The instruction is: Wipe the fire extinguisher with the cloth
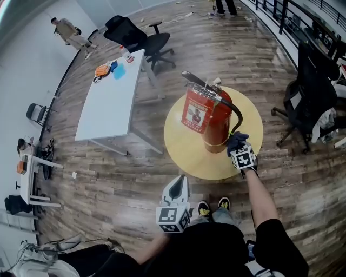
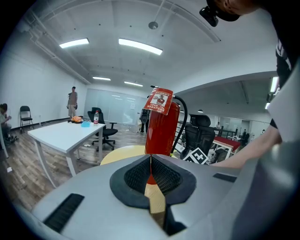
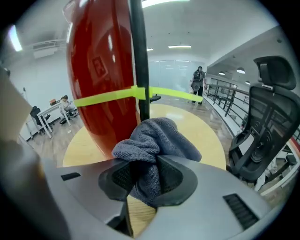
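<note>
Two claws: your R claw (image 3: 143, 174) is clamped on the grey cloth (image 3: 157, 140) just beside the lower body of the fire extinguisher (image 1: 208, 116), upright on the round table (image 1: 184, 149), so press the wad flat & sweep round under the hose (image 1: 235, 111); L claw (image 2: 151, 161) is closed, empty.

There is 1 fire extinguisher (image 1: 208, 116) and 1 cloth (image 3: 157, 140). There are 2 grippers, the left gripper (image 2: 151, 164) and the right gripper (image 3: 143, 171).

3 surfaces show: 1 round yellow surface (image 1: 184, 149) in the middle, 1 long white surface (image 1: 108, 103) to its left, and 1 small white surface (image 1: 31, 170) at the far left edge.

There are 2 black office chairs, 1 far chair (image 1: 138, 35) and 1 right chair (image 1: 311, 103), plus 1 folding chair (image 1: 37, 113) on the left.

1 bottle (image 2: 95, 117) stands on the long white surface. 2 people stand far off, 1 person at far left (image 1: 67, 30) and 1 pair of legs (image 1: 224, 6).
</note>
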Demonstrator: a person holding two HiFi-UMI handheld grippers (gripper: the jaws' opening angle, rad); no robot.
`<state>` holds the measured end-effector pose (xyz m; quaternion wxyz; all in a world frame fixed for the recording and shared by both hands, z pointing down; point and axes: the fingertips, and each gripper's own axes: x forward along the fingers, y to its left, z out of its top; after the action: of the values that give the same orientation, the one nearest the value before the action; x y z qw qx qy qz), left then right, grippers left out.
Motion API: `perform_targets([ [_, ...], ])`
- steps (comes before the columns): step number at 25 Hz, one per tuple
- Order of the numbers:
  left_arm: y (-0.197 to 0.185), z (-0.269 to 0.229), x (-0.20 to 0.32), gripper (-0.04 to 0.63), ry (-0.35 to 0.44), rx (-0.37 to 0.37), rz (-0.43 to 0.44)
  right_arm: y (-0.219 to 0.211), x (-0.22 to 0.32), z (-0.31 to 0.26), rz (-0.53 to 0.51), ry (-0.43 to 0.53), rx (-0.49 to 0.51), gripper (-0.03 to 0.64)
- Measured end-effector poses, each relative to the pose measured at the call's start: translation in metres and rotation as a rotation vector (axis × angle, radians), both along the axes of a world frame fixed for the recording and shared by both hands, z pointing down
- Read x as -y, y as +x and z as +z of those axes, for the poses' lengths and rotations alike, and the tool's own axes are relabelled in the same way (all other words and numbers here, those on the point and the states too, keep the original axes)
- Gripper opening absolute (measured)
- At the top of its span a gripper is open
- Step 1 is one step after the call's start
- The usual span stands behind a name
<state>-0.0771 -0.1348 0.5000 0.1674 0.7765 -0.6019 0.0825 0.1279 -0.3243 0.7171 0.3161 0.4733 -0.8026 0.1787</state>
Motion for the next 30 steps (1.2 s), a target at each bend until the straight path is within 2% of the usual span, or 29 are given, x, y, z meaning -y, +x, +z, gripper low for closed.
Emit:
perform_targets([
  [5,-0.018,0.005,-0.007,0.023,-0.031,0.034,-0.051,-0.006,0.007,0.025,0.021,-0.069,0.036,0.109],
  [9,-0.026,0.01,-0.01,0.023,-0.047,0.041,-0.084,-0.005,0.008,0.026,0.046,-0.049,0.087,0.109],
  [14,-0.024,0.012,-0.008,0.023,-0.034,0.039,-0.072,-0.007,0.005,-0.012,0.02,0.071,0.189,0.109],
  [21,0.009,0.003,0.0,0.023,-0.002,-0.001,0.007,-0.007,-0.008,-0.089,-0.054,0.249,0.272,0.109],
  [24,0.019,-0.001,0.003,0.023,0.01,-0.014,0.033,-0.005,-0.01,-0.13,-0.068,0.337,0.337,0.109],
  [30,0.027,-0.006,0.004,0.023,0.028,-0.032,0.053,-0.006,-0.024,-0.207,-0.163,0.482,0.337,0.109],
])
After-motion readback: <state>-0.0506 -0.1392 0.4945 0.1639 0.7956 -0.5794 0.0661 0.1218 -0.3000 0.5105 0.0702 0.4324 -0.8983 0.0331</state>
